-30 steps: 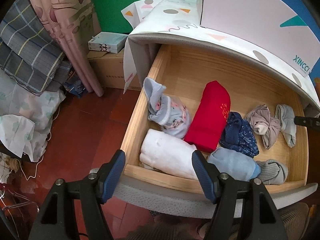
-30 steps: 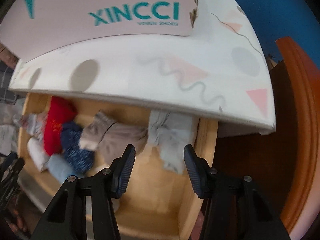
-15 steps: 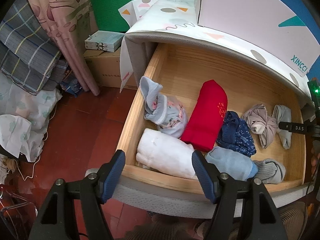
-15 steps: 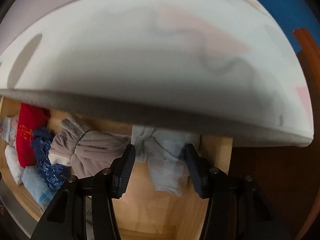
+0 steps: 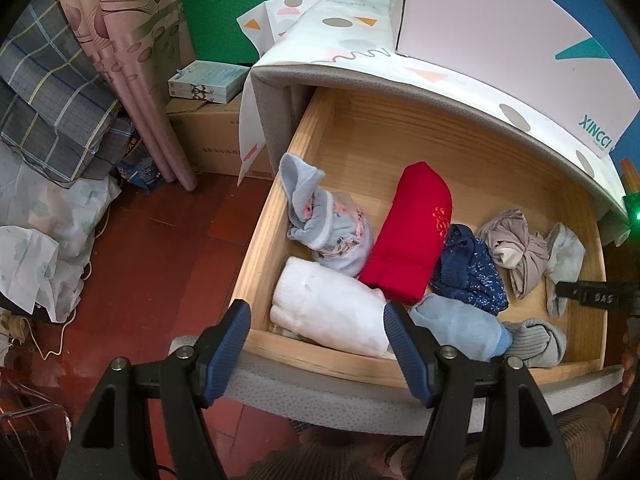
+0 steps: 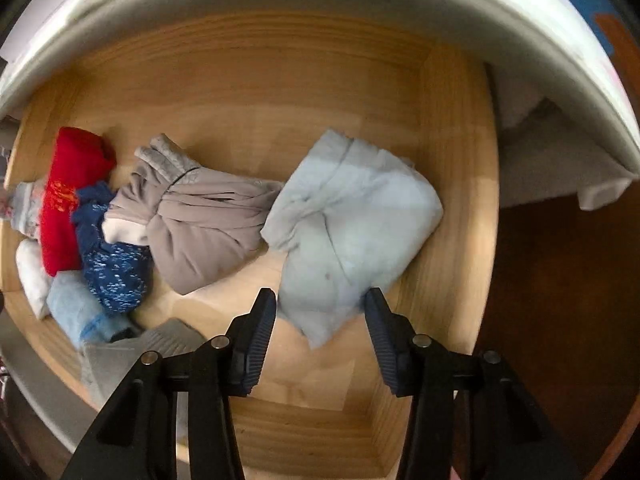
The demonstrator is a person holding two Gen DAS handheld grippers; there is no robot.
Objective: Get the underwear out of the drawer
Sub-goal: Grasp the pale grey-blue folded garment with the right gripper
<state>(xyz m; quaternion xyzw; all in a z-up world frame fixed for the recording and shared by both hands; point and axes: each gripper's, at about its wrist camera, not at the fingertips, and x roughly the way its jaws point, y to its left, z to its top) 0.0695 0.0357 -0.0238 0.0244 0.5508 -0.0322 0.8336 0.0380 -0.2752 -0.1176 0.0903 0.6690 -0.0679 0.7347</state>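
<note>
The wooden drawer (image 5: pixel 262 236) stands pulled out, with several rolled garments inside. A pale grey-blue underwear (image 6: pixel 352 216) lies at its right end, also seen from the left wrist (image 5: pixel 564 256). My right gripper (image 6: pixel 320 304) points straight down inside the drawer (image 6: pixel 256 92). Its jaws are closing, with the near end of that underwear between them; the cloth is not visibly squeezed. A black part of the right gripper (image 5: pixel 592 300) shows at the edge of the left wrist view. My left gripper (image 5: pixel 316 320) hangs open above the drawer's front rail, holding nothing.
A taupe roll (image 6: pixel 200 216), a navy one (image 6: pixel 116 276), a red one (image 5: pixel 412 240), a white one (image 5: pixel 328 308) and a floral one (image 5: pixel 332 224) fill the drawer. A shoebox (image 5: pixel 500 36) sits on the patterned top (image 5: pixel 352 48). Curtains (image 5: pixel 128 60), boxes (image 5: pixel 208 80) and bags (image 5: pixel 36 248) stand on the floor to the left.
My right gripper has sunk from above the cabinet top into the drawer, down over the pale underwear, and its jaws have narrowed. The left gripper has held still.
</note>
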